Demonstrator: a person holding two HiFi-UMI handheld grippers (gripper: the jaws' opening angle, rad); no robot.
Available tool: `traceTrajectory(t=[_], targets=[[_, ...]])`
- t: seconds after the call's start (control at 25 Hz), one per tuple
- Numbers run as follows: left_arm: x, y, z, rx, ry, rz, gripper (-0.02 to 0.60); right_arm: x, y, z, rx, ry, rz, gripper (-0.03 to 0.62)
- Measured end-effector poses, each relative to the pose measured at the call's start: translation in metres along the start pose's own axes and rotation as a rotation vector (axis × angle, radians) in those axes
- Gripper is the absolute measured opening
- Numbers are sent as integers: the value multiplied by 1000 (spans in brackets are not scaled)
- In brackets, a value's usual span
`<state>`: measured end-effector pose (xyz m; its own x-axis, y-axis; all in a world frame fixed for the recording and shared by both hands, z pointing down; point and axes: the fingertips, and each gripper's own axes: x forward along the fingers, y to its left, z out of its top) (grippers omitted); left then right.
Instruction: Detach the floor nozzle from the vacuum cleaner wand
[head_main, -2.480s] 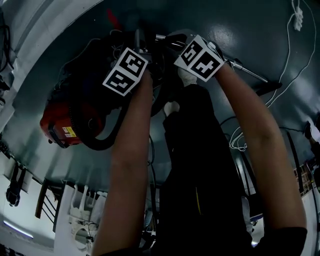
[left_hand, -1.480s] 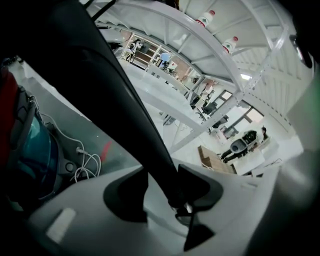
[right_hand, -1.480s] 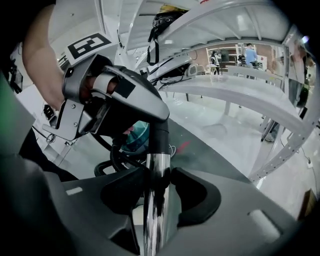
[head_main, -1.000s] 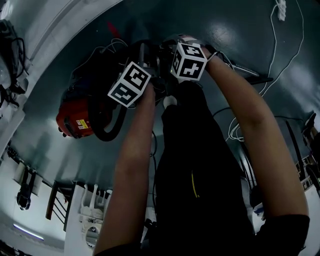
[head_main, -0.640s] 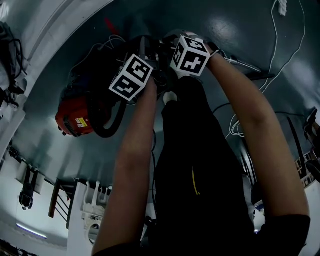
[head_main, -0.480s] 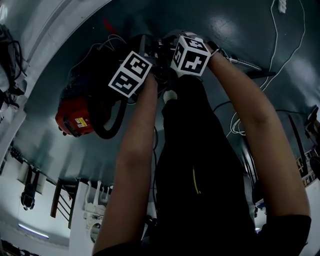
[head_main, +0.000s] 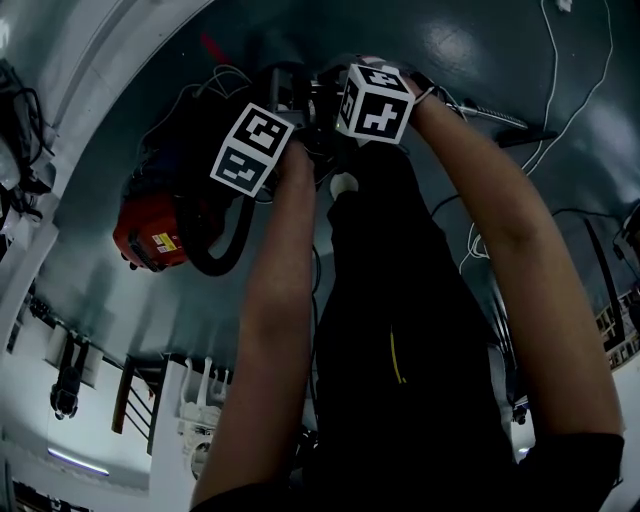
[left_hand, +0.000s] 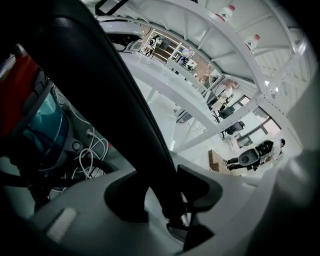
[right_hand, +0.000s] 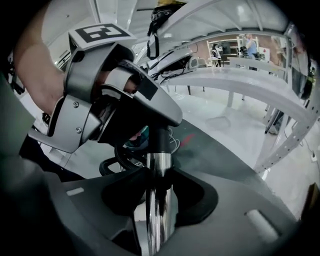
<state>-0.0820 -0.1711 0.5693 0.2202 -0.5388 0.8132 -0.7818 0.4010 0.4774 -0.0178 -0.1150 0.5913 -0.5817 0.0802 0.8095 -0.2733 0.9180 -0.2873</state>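
In the right gripper view a chrome wand tube (right_hand: 159, 175) runs up between the jaws of my right gripper (right_hand: 159, 202), which have just been closing and now grip it. The tube's top enters a black curved part (right_hand: 160, 107) on which my left gripper (right_hand: 142, 102) is clamped. In the left gripper view that black part (left_hand: 110, 95) passes between the pads of my left gripper (left_hand: 165, 197), whose jaws have just been closing on it. In the head view both marker cubes (head_main: 250, 148) (head_main: 375, 103) sit close together above the red vacuum body (head_main: 150, 235). I cannot make out the floor nozzle.
A black ribbed hose (head_main: 215, 255) loops beside the vacuum on the dark floor. White cables (head_main: 560, 110) and a thin metal rod (head_main: 490, 113) lie to the right. The person's dark-clothed legs (head_main: 400, 330) stand just below the grippers. A white rack (head_main: 200, 420) is at lower left.
Both hands have stayed at about the same spot over the vacuum. The two marker cubes have rolled slightly, and the view has shifted a little.
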Motion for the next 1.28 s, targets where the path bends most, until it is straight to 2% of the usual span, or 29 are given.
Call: traceTrajectory(t=[0.12, 0.24, 0.56, 0.8, 1.04, 1.16, 1.28], targets=[[-1, 3, 0, 2, 14, -16, 181, -1, 2, 0, 43, -18, -21, 161], [-3, 8, 0, 11, 30, -24, 184, 2, 6, 2, 29, -12, -20, 159], [-9, 8, -2, -18, 39, -24, 178, 11, 13, 7, -130, 68, 27, 207], [-7, 17, -2, -3, 60, 12, 184, 17, 15, 5, -14, 58, 10, 173], [-1, 19, 3, 22, 87, -24, 187, 19, 10, 8, 12, 49, -2, 170], [2, 16, 6, 59, 100, -50, 193, 18, 8, 9, 19, 41, -14, 169], [1, 16, 5, 58, 111, -44, 190, 19, 7, 8, 33, 40, -19, 170]])
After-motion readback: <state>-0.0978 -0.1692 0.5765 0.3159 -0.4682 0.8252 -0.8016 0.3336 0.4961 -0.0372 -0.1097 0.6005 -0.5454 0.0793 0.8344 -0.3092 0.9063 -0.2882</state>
